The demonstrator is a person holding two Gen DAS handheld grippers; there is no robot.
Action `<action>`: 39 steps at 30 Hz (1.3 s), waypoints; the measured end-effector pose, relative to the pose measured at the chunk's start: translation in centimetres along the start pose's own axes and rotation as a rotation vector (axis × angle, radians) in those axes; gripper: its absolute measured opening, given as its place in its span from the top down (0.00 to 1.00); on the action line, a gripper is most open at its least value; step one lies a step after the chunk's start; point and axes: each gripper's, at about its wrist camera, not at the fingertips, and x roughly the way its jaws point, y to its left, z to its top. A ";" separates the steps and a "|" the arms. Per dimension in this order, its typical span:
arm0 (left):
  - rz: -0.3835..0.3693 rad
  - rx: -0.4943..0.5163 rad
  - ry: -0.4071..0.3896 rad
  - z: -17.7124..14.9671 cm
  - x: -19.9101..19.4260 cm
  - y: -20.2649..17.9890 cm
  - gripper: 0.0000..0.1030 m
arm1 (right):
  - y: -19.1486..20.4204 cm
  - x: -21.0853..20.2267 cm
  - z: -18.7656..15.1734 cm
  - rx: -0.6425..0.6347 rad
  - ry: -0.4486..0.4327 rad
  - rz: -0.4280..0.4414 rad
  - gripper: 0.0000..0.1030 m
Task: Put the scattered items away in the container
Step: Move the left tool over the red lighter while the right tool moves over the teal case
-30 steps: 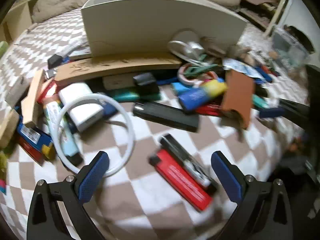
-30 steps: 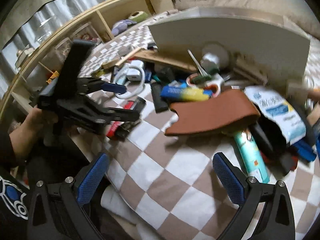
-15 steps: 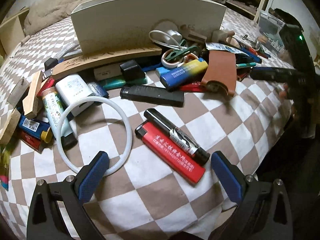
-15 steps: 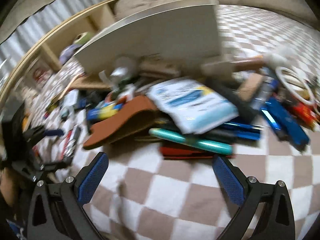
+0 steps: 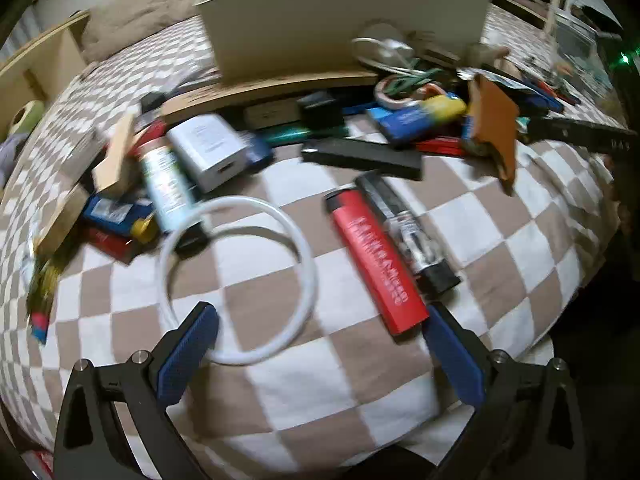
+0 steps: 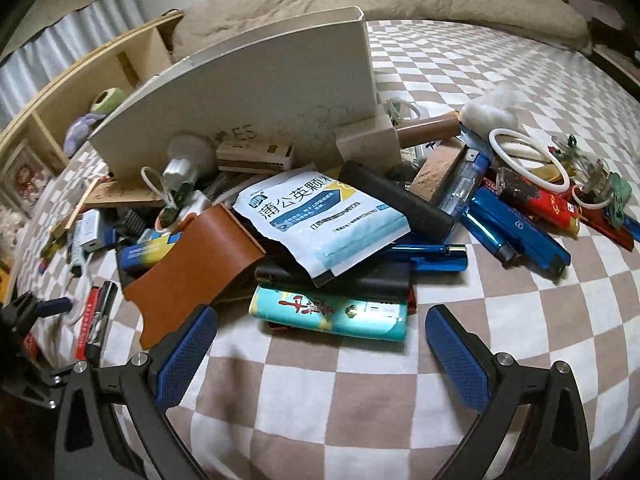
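While clutter lies heaped on checkered bed (image 6: 360,400): two tongs, left (image 5: 320,350) and right (image 6: 320,354), both spread wide, empty. One cream container (image 6: 260,120) upright behind pile. One red lighter (image 5: 376,264), one white ring (image 5: 240,280) between left fingers; bare bedding near front edge.

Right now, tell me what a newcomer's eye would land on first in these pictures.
First, the heap of small items piled against the tall cream container on the checkered blanket, with a white-and-blue sachet lying on top. Closer to the open left hand-held gripper, a red lighter lies beside a white ring. The right hand-held gripper is open and empty too.
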 end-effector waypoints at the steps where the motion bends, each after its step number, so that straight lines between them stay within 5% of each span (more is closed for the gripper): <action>1: 0.009 -0.010 0.001 -0.1 0.0 0.3 0.00 | 0.5 0.2 0.0 -0.010 0.007 -0.014 0.00; 5: 0.029 -0.053 -0.001 -0.4 -0.1 1.7 0.00 | 0.7 0.8 0.0 -0.026 0.026 -0.114 0.00; 15: 0.130 -0.229 0.005 -0.1 -0.1 6.9 0.00 | 0.0 1.0 0.1 0.005 0.034 -0.165 0.01; 24: 0.229 -0.361 0.007 0.5 -0.3 10.9 0.00 | -0.3 0.5 0.4 -0.015 0.023 -0.162 0.19; 33: 0.109 -0.404 -0.045 1.3 -1.7 10.4 0.00 | -0.1 -1.0 -1.0 -0.030 0.048 -0.123 0.19; 39: 0.048 -0.440 -0.036 1.3 -1.4 5.9 0.00 | 0.7 -1.4 -2.7 -0.049 0.057 -0.107 0.19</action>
